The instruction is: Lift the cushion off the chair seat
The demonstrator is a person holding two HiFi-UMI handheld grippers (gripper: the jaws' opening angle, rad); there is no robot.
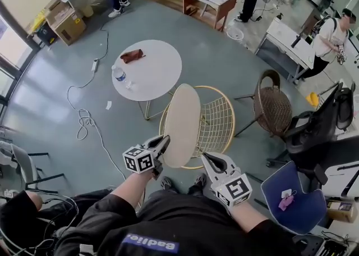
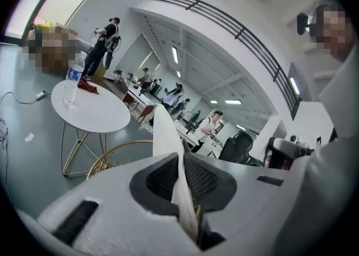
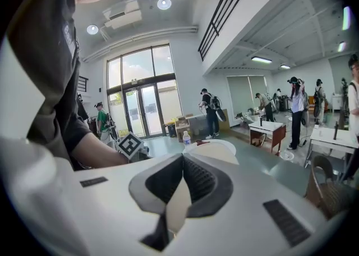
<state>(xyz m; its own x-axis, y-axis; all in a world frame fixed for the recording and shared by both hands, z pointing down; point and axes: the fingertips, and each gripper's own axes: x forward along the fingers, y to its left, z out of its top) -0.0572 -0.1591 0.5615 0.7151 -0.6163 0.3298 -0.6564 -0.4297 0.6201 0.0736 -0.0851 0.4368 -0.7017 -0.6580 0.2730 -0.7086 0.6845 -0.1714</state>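
Cream and round, the cushion (image 1: pixel 182 126) stands tipped up on its edge over the left half of the gold wire chair (image 1: pixel 216 128), with its flat side turned toward the chair's wire seat. The left gripper (image 1: pixel 161 142) holds the cushion's near edge on the side away from the chair's middle. Its two jaws are squeezed tight on that thin edge, and the cream cloth is pinched between the dark pads. The right gripper (image 1: pixel 206 158) holds the near edge a bit further along, just in front of the chair's rim, and its jaws are also pressed together on a fold of the cushion. I think the lift is well under way: the cushion looks to be up off the seat, and much of the wire seat shows bare. I cannot tell if the cushion's far edge touches the chair's rim. Next, I think both hands need to go on up and pull the cushion toward the person, away from the chair. Both pinches must stay firm, because each gripper holds only a thin bit of edge and the cushion could slip or flop. Its low edge should not snag on the gold wires. Behind the chair stands a round white table (image 1: pixel 157 78) with a water bottle (image 1: pixel 118 74) on it. To the right of the chair is a brown woven chair (image 1: pixel 275 106).
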